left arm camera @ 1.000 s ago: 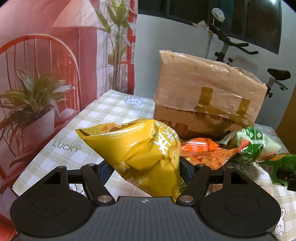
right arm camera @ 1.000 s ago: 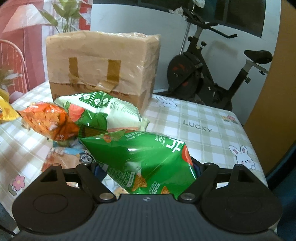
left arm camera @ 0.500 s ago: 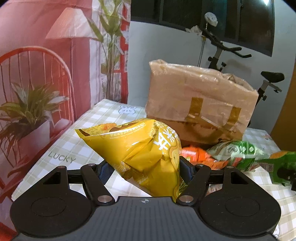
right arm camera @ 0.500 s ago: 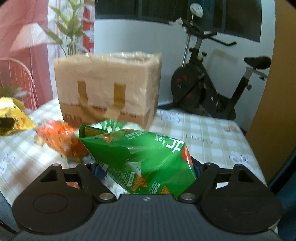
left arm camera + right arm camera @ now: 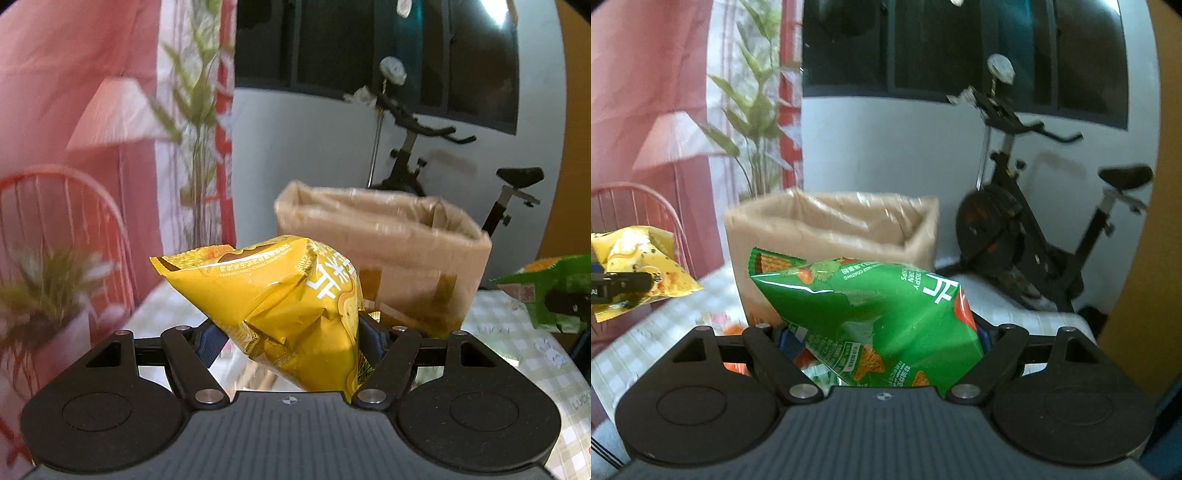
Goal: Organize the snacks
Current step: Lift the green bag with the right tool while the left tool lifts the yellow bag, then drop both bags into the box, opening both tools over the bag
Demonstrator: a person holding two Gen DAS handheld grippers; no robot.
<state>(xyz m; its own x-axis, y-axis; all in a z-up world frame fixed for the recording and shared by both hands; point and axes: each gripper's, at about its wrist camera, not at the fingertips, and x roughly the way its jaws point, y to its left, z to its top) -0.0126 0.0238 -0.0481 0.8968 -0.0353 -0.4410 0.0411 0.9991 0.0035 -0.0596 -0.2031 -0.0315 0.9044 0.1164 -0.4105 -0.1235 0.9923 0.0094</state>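
Both bags have come up a fair bit since a second ago, when they hung low over the pile of snacks. Now the open top of the cardboard box (image 5: 384, 251) shows from both cameras, and most of that pile has dropped out of sight.

The yellow chip bag (image 5: 284, 306) is pinched in the left hand-held gripper (image 5: 290, 338), fingers pressed into its lower half from either side, held in the air in front of the box and a bit to its left. The green chip bag (image 5: 879, 317) is clamped the same way in the right hand-held gripper (image 5: 882, 341), also off the worktop (image 5: 639, 339) and right in front of the box. Each bag peeks into the other camera's edge, so they're side by side but apart.

Under the green bag there's a bit of an orange packet (image 5: 733, 328) on the checked cloth. An exercise bike (image 5: 1027, 236) sits behind the box, with a plant-print curtain (image 5: 92, 129) on the left. Background's pretty blurry.
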